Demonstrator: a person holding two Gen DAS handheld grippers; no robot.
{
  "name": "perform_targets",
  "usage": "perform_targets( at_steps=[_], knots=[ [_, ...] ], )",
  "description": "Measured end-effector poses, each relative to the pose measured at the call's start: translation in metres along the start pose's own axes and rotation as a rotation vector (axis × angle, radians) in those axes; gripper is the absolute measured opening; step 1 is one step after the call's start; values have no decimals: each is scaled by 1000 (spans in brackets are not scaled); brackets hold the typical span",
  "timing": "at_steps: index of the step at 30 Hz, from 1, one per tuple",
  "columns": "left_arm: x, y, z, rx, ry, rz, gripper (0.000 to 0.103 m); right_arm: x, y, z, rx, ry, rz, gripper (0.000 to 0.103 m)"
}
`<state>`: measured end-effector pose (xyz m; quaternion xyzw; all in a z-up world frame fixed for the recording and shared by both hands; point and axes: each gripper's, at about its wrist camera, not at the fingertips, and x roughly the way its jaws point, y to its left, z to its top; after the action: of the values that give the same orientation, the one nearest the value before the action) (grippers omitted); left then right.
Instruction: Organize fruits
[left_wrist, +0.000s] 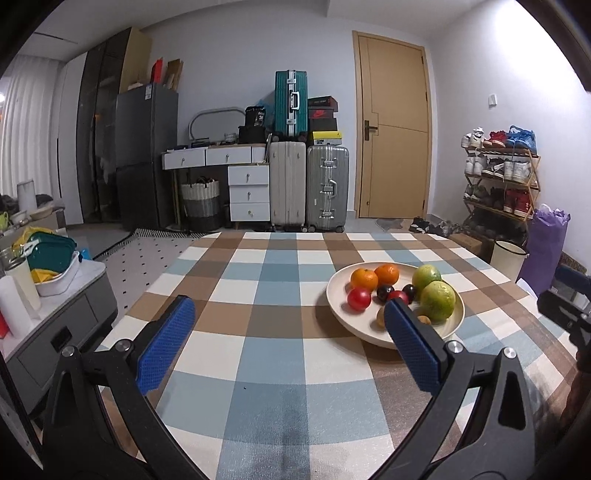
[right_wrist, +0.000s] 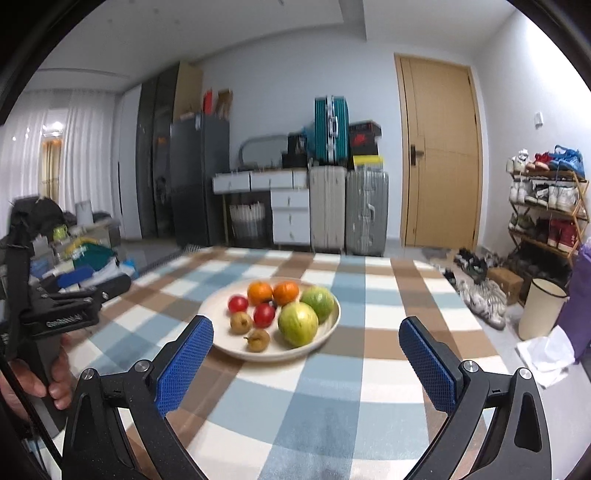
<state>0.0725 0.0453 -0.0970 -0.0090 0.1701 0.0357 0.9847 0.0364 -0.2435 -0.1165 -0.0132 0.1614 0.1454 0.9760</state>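
A cream plate (left_wrist: 340, 314) (right_wrist: 221, 345) sits on the checked tablecloth and holds two oranges (left_wrist: 364, 277) (right_wrist: 259, 292), two green fruits (left_wrist: 437, 300) (right_wrist: 297, 323), red fruits (left_wrist: 359, 298) (right_wrist: 264, 314), dark plums (left_wrist: 385, 292) and small brown fruits (right_wrist: 241, 322). My left gripper (left_wrist: 290, 308) hovers open over the cloth, left of and nearer than the plate; its right finger hides part of the plate. My right gripper (right_wrist: 306, 328) is open too, in front of the plate with nothing between its fingers. Each view catches the other gripper at its edge.
The table (left_wrist: 273, 369) carries only the plate. A low side cabinet with dishes and bottles (left_wrist: 44, 295) stands at the left. A white bin (right_wrist: 541, 308), a purple bag and a shoe rack (right_wrist: 546, 206) stand at the right. Suitcases, drawers and a door line the far wall.
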Motion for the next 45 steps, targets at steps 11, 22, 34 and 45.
perform_targets(
  at_steps=[11,22,34,45],
  knots=[
    [-2,-4,0,14,-13,5,102,-9,1,0,-1,-11,2,103],
    [-4,-2,0,9,-18,2,102,-7,0,4,-1,-11,3,103],
    [-5,-1,0,9,-17,4,102,-7,0,3,-1,-12,3,103],
    [-6,-1,0,9,-17,4,102,-7,0,3,-1,-12,3,103]
  ],
)
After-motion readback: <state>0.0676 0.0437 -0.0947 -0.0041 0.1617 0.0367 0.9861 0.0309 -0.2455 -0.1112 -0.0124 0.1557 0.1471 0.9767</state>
